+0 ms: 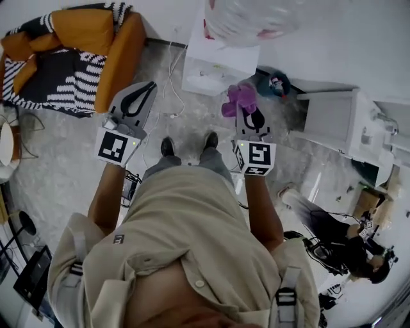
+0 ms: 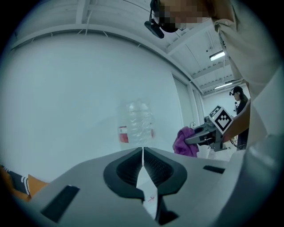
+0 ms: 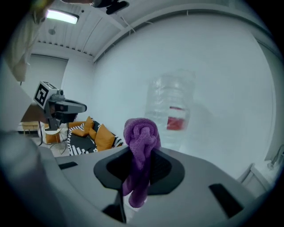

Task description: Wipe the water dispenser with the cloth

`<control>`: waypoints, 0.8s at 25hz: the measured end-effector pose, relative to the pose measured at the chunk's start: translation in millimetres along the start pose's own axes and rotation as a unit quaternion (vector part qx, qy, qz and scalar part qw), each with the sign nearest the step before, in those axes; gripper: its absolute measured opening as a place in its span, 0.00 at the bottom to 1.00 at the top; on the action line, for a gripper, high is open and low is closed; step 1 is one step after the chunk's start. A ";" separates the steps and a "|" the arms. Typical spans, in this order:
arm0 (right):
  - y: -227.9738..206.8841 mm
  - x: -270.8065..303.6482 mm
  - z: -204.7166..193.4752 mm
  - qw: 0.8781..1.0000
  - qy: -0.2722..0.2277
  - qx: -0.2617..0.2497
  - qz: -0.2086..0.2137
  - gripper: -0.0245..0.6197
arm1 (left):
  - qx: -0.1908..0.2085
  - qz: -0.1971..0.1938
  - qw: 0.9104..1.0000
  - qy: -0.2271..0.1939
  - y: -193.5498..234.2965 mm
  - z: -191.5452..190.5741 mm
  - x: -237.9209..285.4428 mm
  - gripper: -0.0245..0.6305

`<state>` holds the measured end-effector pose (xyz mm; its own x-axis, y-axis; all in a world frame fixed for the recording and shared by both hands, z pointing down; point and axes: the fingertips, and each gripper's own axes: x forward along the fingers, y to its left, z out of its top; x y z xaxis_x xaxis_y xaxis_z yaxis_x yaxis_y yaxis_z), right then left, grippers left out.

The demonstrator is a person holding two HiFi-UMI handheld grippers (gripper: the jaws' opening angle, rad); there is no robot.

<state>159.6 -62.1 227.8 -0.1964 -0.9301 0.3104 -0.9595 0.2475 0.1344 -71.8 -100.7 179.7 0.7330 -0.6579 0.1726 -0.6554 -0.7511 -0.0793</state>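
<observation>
**Q:** What did the head view show?

**A:** I looked steeply down over the person's beige shirt to their two black shoes (image 1: 189,145) on a grey speckled floor (image 1: 64,166). Both arms reached forward, each holding a gripper. Straight ahead of the shoes, against the white wall, stood the water dispenser (image 1: 214,67). It had a white body with a clear bottle (image 1: 246,19) on top.

**Q:** How were the fingers on my left gripper?

**A:** The left gripper (image 1: 152,84) had its fingers pressed together with nothing between them. In the left gripper view the two dark pads met along a thin line. It hung over the floor to the left of the dispenser, apart from it.

**Q:** And the right one?

**A:** The right gripper (image 3: 141,155) was pinching the purple cloth (image 3: 141,133). The cloth was bunched in a knot above the fingertips, and a tail hung down behind them. In the right gripper view the bottle, with its red label, stood beyond the cloth and did not touch it. In the head view the cloth lay just beside the dispenser's lower front corner.

**Q:** What else was around?

**A:** An orange armchair (image 1: 118,54) with a black-and-white striped throw (image 1: 57,83) sat at the upper left. A white cabinet (image 1: 333,118) stood to the right of the dispenser. A second person (image 1: 339,240) in dark clothes was at the lower right. A thin white cable (image 1: 172,83) trailed across the floor between the armchair and the dispenser.
</observation>
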 end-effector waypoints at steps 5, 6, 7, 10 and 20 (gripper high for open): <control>-12.4 -43.0 59.2 0.998 -0.051 0.001 -0.021 0.17 | 0.018 -0.018 1.000 -0.015 -17.4 41.4 -17.5 0.08; -13.5 -50.4 68.0 0.998 -0.059 0.002 -0.022 0.17 | 0.022 -0.020 0.999 -0.018 -20.0 48.3 -20.5 0.08; -13.4 -56.8 75.8 0.998 -0.066 0.001 -0.022 0.16 | 0.025 -0.023 0.999 -0.022 -22.4 54.6 -23.4 0.08; -8.9 -70.8 94.4 0.997 -0.077 -0.003 -0.020 0.15 | 0.032 -0.031 0.999 -0.032 -27.3 69.1 -31.9 0.08; 7.1 -85.3 121.3 0.995 -0.096 0.000 -0.014 0.15 | 0.031 -0.041 0.998 -0.039 -31.5 79.7 -47.3 0.08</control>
<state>145.1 -14.0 88.1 -0.2046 -0.9714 0.1205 -0.9650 0.2208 0.1413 -71.4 -50.3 95.8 0.7968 -0.5954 0.1033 -0.5828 -0.8023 -0.1288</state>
